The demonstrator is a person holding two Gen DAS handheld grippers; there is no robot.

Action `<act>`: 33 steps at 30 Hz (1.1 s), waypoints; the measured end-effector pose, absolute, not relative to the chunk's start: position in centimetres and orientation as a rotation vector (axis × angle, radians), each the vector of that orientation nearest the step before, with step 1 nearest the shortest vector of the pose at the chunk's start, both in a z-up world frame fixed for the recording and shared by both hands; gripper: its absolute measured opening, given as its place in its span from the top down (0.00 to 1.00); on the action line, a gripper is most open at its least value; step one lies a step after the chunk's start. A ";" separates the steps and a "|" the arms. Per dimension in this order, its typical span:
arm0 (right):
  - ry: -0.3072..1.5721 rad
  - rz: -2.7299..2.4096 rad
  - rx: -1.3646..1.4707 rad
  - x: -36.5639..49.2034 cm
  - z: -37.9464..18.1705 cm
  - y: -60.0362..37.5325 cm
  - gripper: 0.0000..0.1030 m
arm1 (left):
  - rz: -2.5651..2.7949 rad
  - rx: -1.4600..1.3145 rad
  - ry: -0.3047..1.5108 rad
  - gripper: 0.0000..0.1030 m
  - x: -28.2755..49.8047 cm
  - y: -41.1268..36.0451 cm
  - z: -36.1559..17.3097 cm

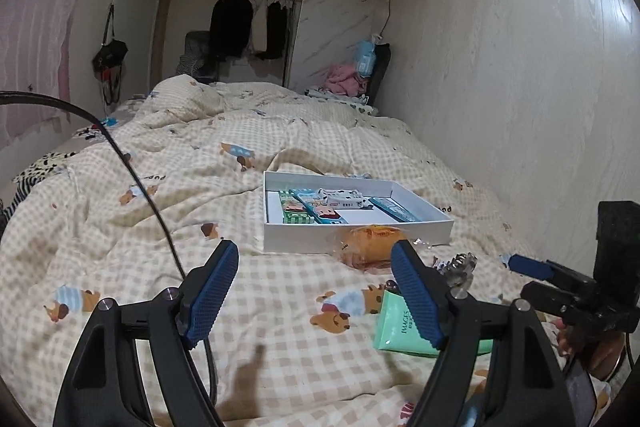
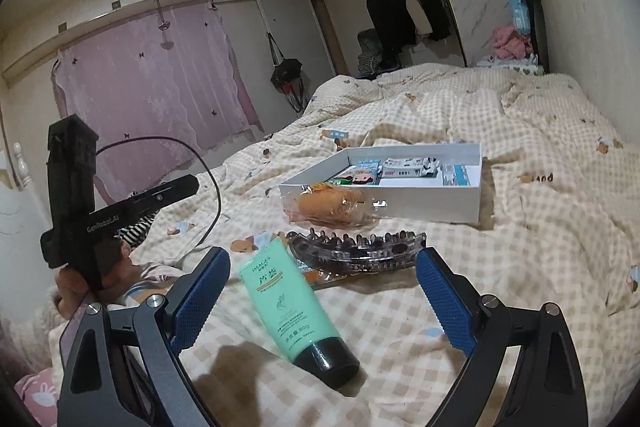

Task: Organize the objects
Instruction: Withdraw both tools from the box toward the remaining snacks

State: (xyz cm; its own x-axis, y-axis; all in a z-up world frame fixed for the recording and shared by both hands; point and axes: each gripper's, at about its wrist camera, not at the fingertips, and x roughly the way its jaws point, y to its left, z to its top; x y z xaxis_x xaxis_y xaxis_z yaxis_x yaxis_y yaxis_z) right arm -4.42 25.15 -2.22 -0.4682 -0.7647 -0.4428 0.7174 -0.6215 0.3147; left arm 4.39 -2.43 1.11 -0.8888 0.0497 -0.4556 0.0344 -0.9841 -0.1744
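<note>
Both grippers hang over the bed (image 1: 280,327) with jaws spread wide and nothing between them. The right gripper (image 2: 322,291) looks straight at the green tube (image 2: 292,303), black cap toward the lower middle of its frame, with the dark hair claw (image 2: 360,251) just above; from the left gripper (image 1: 316,291) the tube is half hidden behind a blue pad. The white box (image 1: 360,239) sits mid-frame, the orange wrapped packet (image 2: 332,207) against its near wall.
</note>
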 end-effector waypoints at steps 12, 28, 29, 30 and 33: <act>-0.126 -2.138 0.714 -4.5 -2.6 25.3 0.08 | 3.004 -0.783 -0.240 0.09 3.8 -1.8 0.9; -0.139 -2.138 0.739 -4.9 -2.8 25.4 0.08 | 2.973 -0.843 -0.255 0.06 3.2 -1.9 0.3; -0.140 -2.138 0.740 -4.9 -2.8 25.4 0.08 | 2.972 -0.844 -0.256 0.06 3.2 -1.9 0.3; -0.141 -2.137 0.741 -4.9 -2.8 25.4 0.08 | 2.972 -0.843 -0.256 0.06 3.2 -1.9 0.3; -0.142 -2.137 0.744 -4.9 -2.8 25.3 0.08 | 2.973 -0.844 -0.254 0.06 3.2 -1.9 0.3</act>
State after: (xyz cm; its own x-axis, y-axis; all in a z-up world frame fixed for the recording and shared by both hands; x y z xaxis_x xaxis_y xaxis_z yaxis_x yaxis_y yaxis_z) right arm -4.95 25.35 -2.77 -0.4647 -0.7568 -0.4597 0.6893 -0.6351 0.3486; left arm 3.24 -1.94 0.33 -0.8513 0.0833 -0.5181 0.0058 -0.9858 -0.1679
